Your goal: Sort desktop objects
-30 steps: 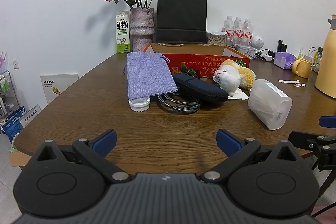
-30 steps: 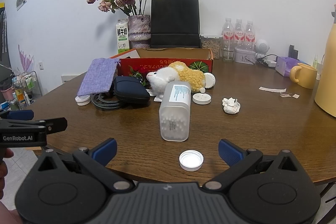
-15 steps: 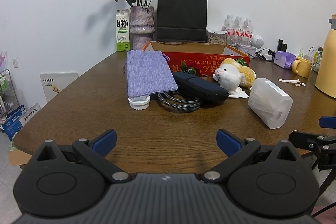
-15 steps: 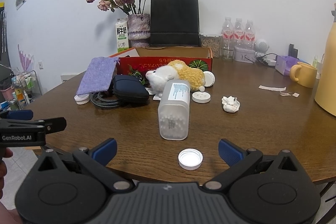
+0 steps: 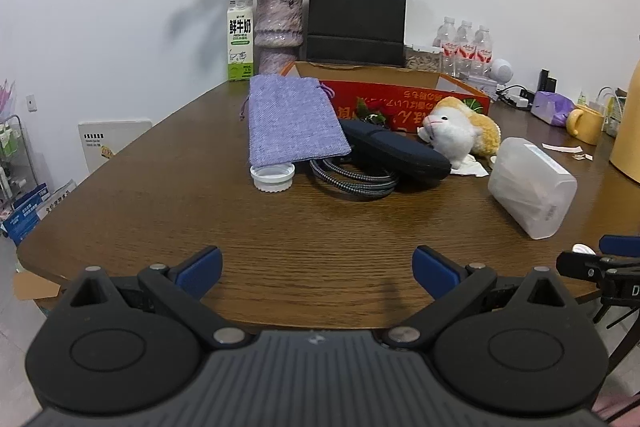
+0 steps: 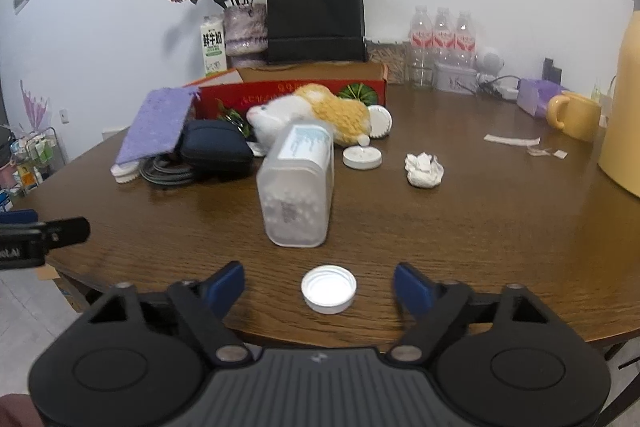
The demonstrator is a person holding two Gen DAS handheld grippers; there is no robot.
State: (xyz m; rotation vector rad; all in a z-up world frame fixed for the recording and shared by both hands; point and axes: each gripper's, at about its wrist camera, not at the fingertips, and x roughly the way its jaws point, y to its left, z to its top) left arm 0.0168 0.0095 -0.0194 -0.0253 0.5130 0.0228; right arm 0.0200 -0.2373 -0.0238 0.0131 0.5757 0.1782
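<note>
Low centre in the right view, the cap (image 6: 328, 289) lay between the right gripper (image 6: 319, 281)'s closing, still-apart jaws, untouched; the left gripper (image 5: 317, 264), jaws apart, held nothing.

A clear plastic box of cotton swabs (image 6: 297, 189) lies on its side at the table's centre, labelled end pointing toward twelve o'clock. At its six o'clock a white bottle cap (image 6: 329, 289) rests open side up; at eleven a purple cloth pouch (image 6: 158, 125) lies flat, overlapping a dark zip case (image 6: 216, 147) and a coiled braided cable (image 6: 168, 173). A white-and-yellow plush toy (image 6: 316, 113) sprawls at twelve, with a crumpled tissue (image 6: 424, 170) at two.
</note>
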